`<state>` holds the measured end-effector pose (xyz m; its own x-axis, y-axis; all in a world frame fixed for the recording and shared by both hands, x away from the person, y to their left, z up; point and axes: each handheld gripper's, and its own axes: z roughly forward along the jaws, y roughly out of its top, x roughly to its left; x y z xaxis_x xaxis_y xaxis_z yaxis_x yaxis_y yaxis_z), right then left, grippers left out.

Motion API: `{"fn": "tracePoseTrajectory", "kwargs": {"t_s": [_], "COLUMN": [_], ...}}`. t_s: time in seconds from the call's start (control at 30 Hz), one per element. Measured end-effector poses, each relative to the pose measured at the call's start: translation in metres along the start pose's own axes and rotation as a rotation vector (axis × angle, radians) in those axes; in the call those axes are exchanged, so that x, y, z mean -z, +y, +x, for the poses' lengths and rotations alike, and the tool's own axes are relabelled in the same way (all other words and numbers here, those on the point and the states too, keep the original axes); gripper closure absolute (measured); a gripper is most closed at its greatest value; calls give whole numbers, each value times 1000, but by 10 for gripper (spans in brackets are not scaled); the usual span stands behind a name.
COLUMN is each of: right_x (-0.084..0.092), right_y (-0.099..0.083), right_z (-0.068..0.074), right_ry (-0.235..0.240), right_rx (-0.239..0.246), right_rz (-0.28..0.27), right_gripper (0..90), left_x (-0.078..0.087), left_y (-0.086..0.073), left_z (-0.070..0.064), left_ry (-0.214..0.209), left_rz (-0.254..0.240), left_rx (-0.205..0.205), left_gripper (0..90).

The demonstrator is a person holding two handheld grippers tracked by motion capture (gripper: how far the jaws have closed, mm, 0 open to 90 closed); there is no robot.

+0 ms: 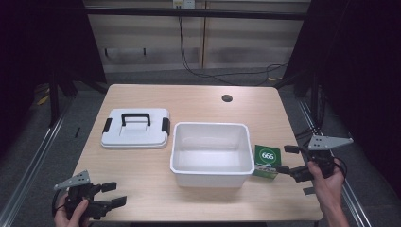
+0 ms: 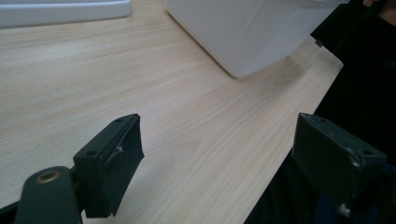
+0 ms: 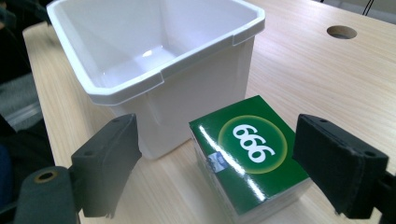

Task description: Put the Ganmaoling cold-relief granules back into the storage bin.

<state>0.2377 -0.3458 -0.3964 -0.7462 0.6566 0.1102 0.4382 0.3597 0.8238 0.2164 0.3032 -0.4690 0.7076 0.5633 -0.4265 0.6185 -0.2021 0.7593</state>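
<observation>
A: Where is the right gripper [image 1: 289, 159]?

B: At the near right of the table [image 1: 142, 179], held in the person's right hand [image 1: 327, 182], with its jaws spread wide. Between them, in the right gripper view, sits the green box [image 3: 252, 149] marked 666; neither jaw touches it.

A: And the box itself?

B: It lies flat on the table, just beside the right wall of the white bin [image 1: 210, 153], which stands open (its inside looks bare). I cannot tell whether box and bin touch.

A: The left gripper [image 1: 113, 194]?

B: Near left corner, jaws also spread with bare wood between them, well apart from the bin.

A: Anything farther out?

B: A white lid [image 1: 135, 128] with a black handle lies left of the bin, and a round hole [image 1: 227, 98] sits at the far right of the table
</observation>
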Motion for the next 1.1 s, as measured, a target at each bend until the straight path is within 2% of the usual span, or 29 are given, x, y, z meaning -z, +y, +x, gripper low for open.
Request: {"fn": "tracePoseTrajectory", "kwargs": {"t_s": [0.07, 0.1, 0.17, 0.23, 0.43, 0.57, 0.63, 0.73, 0.87, 0.93, 0.97, 1.0, 1.1], "right_x": [0, 0, -1, -3, -8, -14, -19, -23, -28, -32, -32, -35, -39], "right_y": [6, 8, 13, 17, 30, 39, 43, 47, 53, 57, 57, 61, 64], "right_z": [-1, -2, -4, -5, -11, -14, -14, -16, -19, -18, -18, -18, -19], "right_ry": [-6, 5, 39, 38, 25, 20, 22, 38, 84, 84, 84, 79, 73], "right_rx": [36, 43, 47, 47, 43, 51, 82, 104, 125, 139, 139, 158, 174], "right_rz": [48, 43, 41, 70, 111, 180, 234, 280, 318, 352, 352, 387, 401], "right_gripper": [190, 190, 199, 191, 133, 133, 134, 134, 184, 178, 178, 171, 139], "left_x": [0, 0, 0, 0, 0, 0, 0, 0, 0, 0, 0, 0, 0], "left_y": [0, 0, 0, 0, -1, 0, 0, 0, 0, 0, 0, 0, 0], "left_z": [0, 0, 0, 0, -1, 0, 0, 0, 0, 0, 0, 0, 0], "left_ry": [0, -3, -1, -1, 0, -1, -1, 0, -1, -2, -2, -1, -2], "left_rz": [0, -1, -1, 0, -1, -1, 1, 1, 1, 1, 1, 2, -1], "left_rx": [1, 3, 4, 4, 4, 1, 4, 2, 2, 5, 5, 2, 4], "left_gripper": [160, 160, 160, 160, 160, 160, 160, 160, 160, 160, 160, 161, 160]}}
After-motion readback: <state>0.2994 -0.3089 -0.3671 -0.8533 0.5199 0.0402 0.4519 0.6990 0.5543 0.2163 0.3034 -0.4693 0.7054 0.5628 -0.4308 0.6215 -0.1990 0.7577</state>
